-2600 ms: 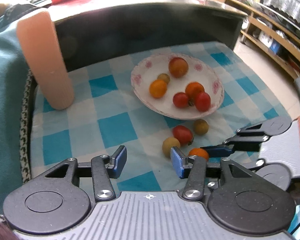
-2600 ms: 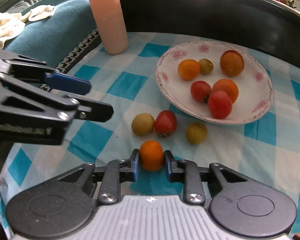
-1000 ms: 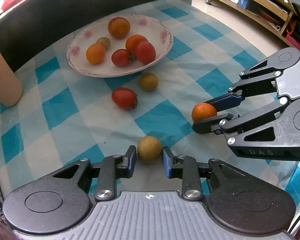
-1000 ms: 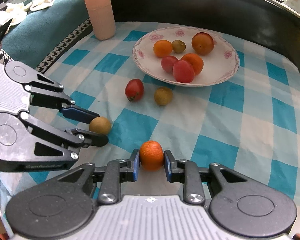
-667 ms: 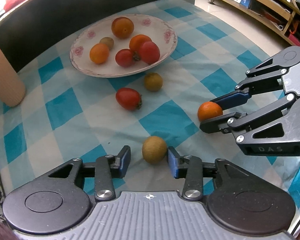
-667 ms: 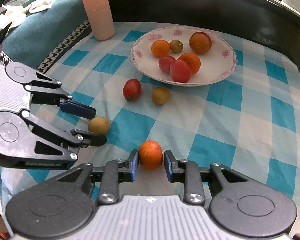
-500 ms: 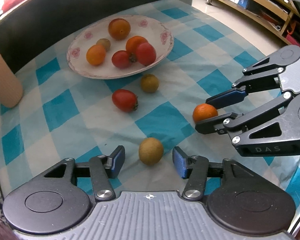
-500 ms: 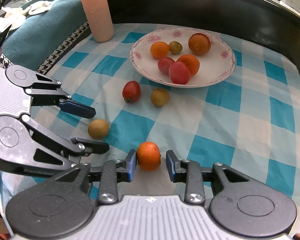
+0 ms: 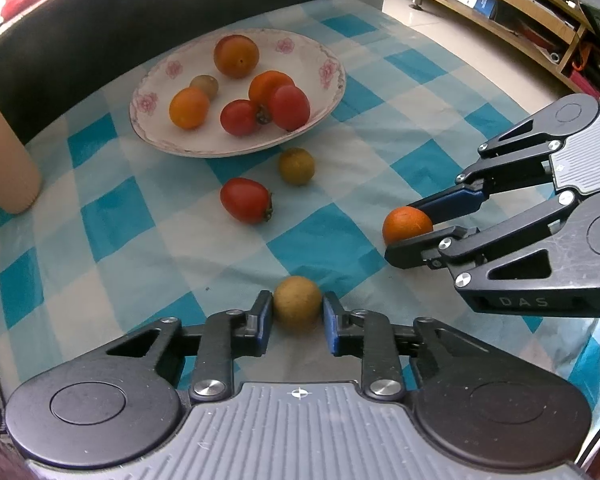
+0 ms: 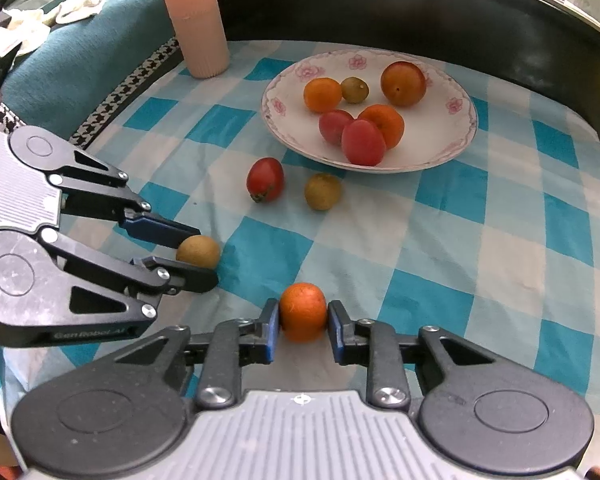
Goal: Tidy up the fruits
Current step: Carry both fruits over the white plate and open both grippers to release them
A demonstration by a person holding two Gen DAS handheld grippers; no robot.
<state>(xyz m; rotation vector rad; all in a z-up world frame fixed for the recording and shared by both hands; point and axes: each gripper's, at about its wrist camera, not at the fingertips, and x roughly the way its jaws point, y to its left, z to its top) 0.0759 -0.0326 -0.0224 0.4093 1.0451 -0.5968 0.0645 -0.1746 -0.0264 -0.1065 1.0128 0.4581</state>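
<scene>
My left gripper [image 9: 297, 312] is shut on a yellow-brown round fruit [image 9: 297, 304] low over the blue checked cloth [image 9: 108, 216]. In the right wrist view that fruit [image 10: 199, 251] shows between the left gripper's [image 10: 205, 257] fingers. My right gripper [image 10: 303, 320] is shut on a small orange fruit [image 10: 303, 310], which the left wrist view shows as the orange fruit [image 9: 406, 224] in the right gripper [image 9: 402, 227]. The flowered white plate [image 9: 220, 145] holds several orange, red and greenish fruits. Between it and the grippers, a red tomato [image 9: 245, 200] and a yellow-green fruit [image 9: 296, 166] lie loose.
A tall pink ribbed cylinder [image 10: 196, 20] stands on the cloth's far left corner. A dark raised rim [image 10: 420, 8] runs behind the plate. A teal cushion [image 10: 80, 40] lies left of the cloth, and wooden shelving [image 9: 500, 8] stands beyond its right edge.
Both grippers opened around their fruits half a second ago and have now closed on them again. The fruits sit in about the same spots.
</scene>
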